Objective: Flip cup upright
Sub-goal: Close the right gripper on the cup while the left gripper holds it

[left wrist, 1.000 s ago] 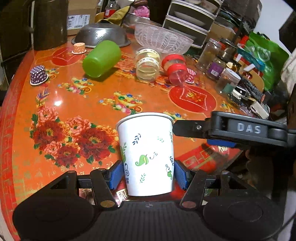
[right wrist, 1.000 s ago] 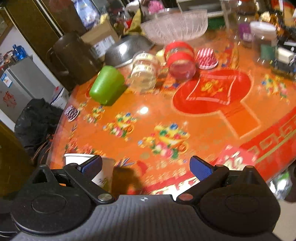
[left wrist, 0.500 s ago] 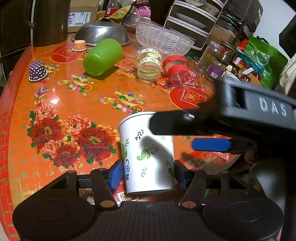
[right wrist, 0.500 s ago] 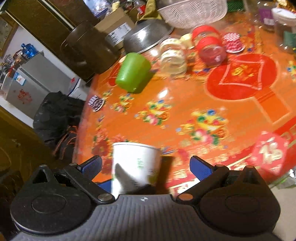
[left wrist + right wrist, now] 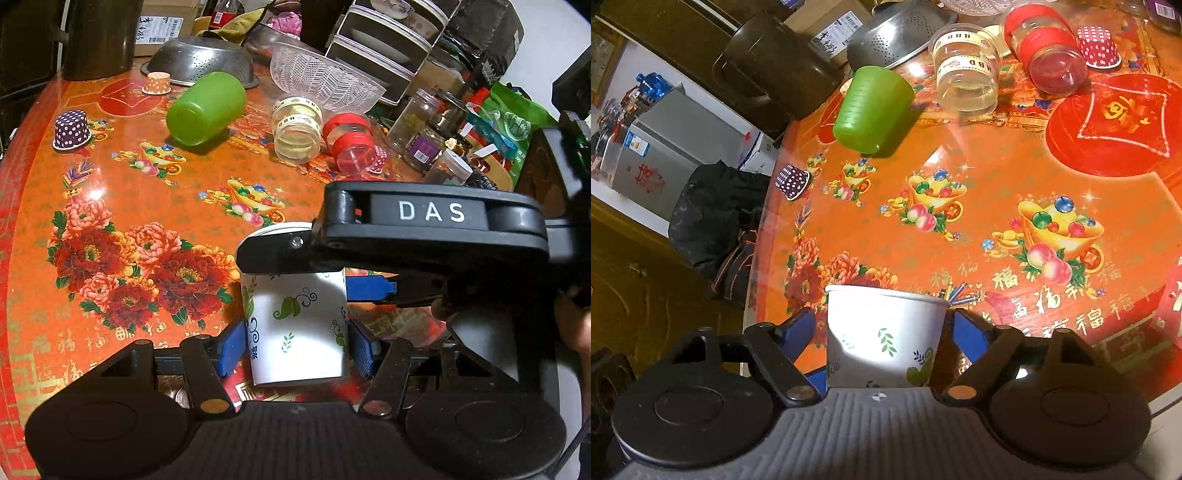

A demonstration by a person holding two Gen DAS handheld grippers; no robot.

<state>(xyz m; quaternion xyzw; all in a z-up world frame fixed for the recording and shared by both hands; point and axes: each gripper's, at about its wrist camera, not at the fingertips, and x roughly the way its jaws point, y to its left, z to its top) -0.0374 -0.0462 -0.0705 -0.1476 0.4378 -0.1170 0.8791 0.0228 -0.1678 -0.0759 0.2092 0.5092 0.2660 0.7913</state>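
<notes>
Left wrist: orange floral table (image 5: pixel 110 206) crowded with a colander (image 5: pixel 199 62) and jars (image 5: pixel 417 122).

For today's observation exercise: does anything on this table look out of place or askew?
Yes. The green plastic cup, the clear tub with cream bands and the red-banded clear jar all lie tipped on their sides at the far part of the floral orange table. The white leaf-print paper cup stands upright.

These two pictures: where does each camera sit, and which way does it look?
Left wrist: on the left gripper, looking along blue fingers clasping the white leaf-printed paper cup; the right gripper crosses from the right.
Right wrist: on the right gripper, fingers flanking the same cup.
Shared: cup, green plastic tumbler lying on the orange floral table.
</notes>
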